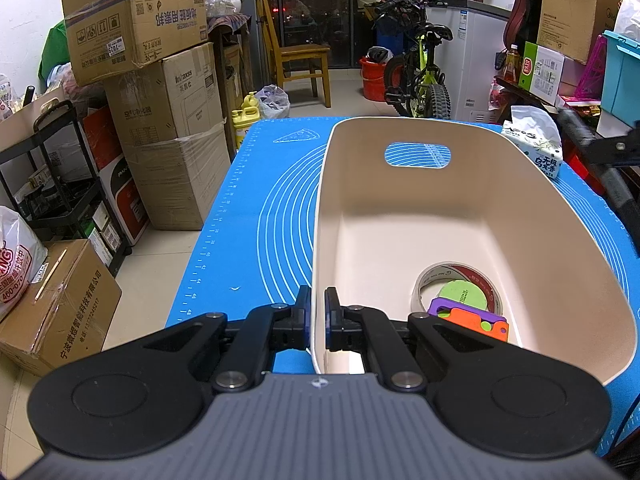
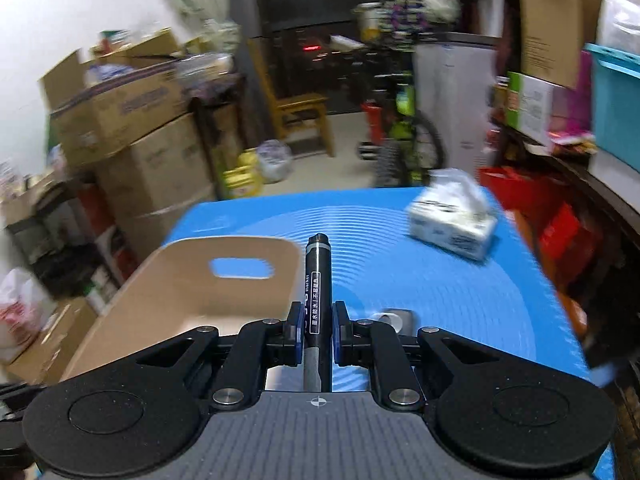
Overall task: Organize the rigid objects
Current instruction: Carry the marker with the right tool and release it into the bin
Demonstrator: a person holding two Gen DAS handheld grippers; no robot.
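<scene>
A beige plastic bin (image 1: 560, 240) stands on the blue mat (image 1: 256, 216). My left gripper (image 1: 317, 320) is shut on the bin's near left rim. Inside the bin lie a roll of tape (image 1: 460, 276), a green disc (image 1: 462, 294) and a purple and orange toy (image 1: 472, 320). My right gripper (image 2: 317, 332) is shut on a black marker (image 2: 317, 280) that points forward, held above the mat (image 2: 440, 300) just right of the bin (image 2: 180, 288). A small grey and white object (image 2: 394, 320) lies on the mat behind the right fingers, partly hidden.
A tissue pack (image 1: 536, 144) lies at the mat's far right corner; it also shows in the right wrist view (image 2: 452, 216). Stacked cardboard boxes (image 1: 160, 112) and a black cart (image 1: 60, 184) stand left of the table. A chair (image 1: 296, 56) and bicycle (image 1: 420, 72) are beyond it.
</scene>
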